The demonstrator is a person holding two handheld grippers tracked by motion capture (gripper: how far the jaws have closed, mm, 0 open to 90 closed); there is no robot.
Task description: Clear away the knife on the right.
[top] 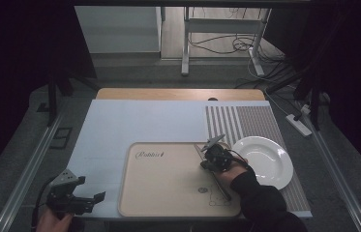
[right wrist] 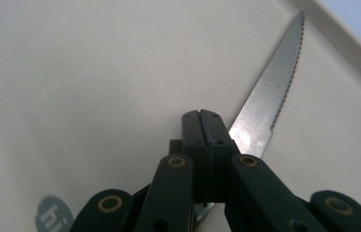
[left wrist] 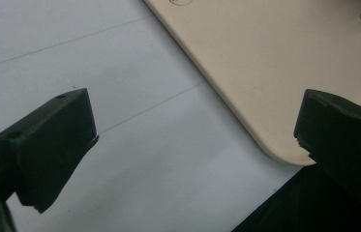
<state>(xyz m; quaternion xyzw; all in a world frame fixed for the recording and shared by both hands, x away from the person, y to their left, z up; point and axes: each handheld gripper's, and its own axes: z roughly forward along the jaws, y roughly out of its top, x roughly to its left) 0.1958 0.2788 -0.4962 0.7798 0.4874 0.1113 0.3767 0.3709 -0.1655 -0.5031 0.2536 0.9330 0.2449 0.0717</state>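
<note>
At near left, left gripper hovers over the mat's front edge beside the tray, jaws wide apart, nothing between them. Farther in, right gripper sits over tray's right side, jaws pressed together on the knife. Knife lies flat on tray along its right edge, long axis running near-to-far, serrated tip pointing away from the person. Beyond, right of tray, a white plate rests on striped cloth.
</note>
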